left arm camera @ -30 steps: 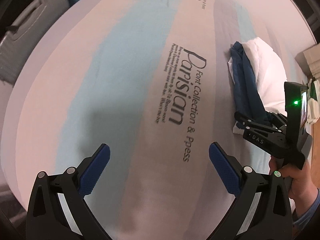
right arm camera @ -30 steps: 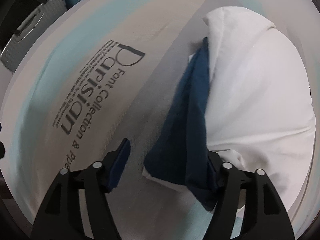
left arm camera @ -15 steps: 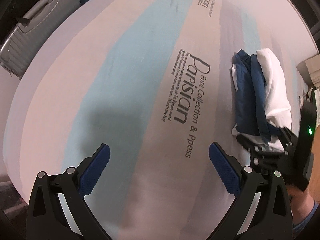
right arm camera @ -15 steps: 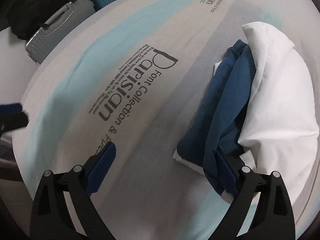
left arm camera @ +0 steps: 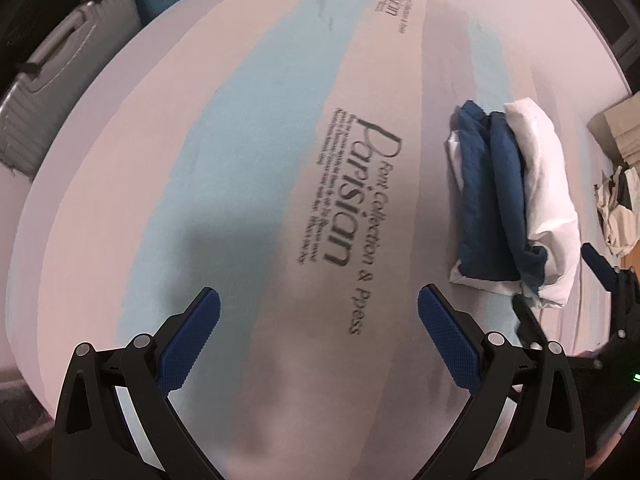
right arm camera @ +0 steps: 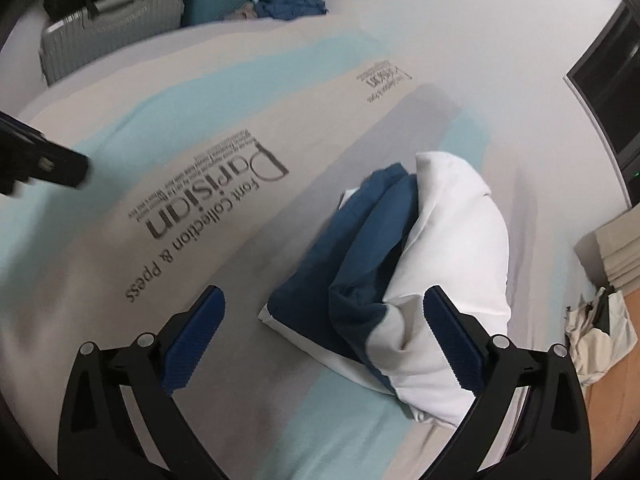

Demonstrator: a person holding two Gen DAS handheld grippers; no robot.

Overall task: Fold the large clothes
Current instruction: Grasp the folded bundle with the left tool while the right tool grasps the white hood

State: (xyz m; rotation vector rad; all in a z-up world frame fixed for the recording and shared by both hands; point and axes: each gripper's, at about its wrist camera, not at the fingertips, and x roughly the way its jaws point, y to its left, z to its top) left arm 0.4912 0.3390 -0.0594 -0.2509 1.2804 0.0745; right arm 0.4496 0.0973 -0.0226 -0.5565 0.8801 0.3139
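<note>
Pale cotton covers nearly everything in both views: a bed sheet (left arm camera: 248,184) printed with broad bands of white, light blue and grey, and dark lettering reading "Parisian Font Collection" (left arm camera: 352,208) running along its middle, with a smaller copy of the same print toward the far edge. The sheet lies smooth and flat, dimpled only slightly at the near side.

Beyond the far left edge of the bed stands a grey hard-shell suitcase (right arm camera: 112,20), and next to it a teal case with a heap of blue and beige clothes (right arm camera: 288,0) on top. At the right side of the room a dark screen (right arm camera: 608,92) hangs on the wall, a cardboard box (right arm camera: 612,256) sits on a wooden floor, and crumpled cream cloth (right arm camera: 600,336) lies near it.

On the right part of the sheet rests the folded garment (right arm camera: 404,280), a compact bundle of white fabric wrapped around navy blue layers, its white side to the right and the navy folds to the left.

The right gripper (right arm camera: 324,340) hovers just near of the bundle, its blue pads spread wide and clasping nothing; it also shows at the right edge of the left view. The left gripper (left arm camera: 320,344) is likewise spread apart and empty, above bare sheet well left of the bundle.
</note>
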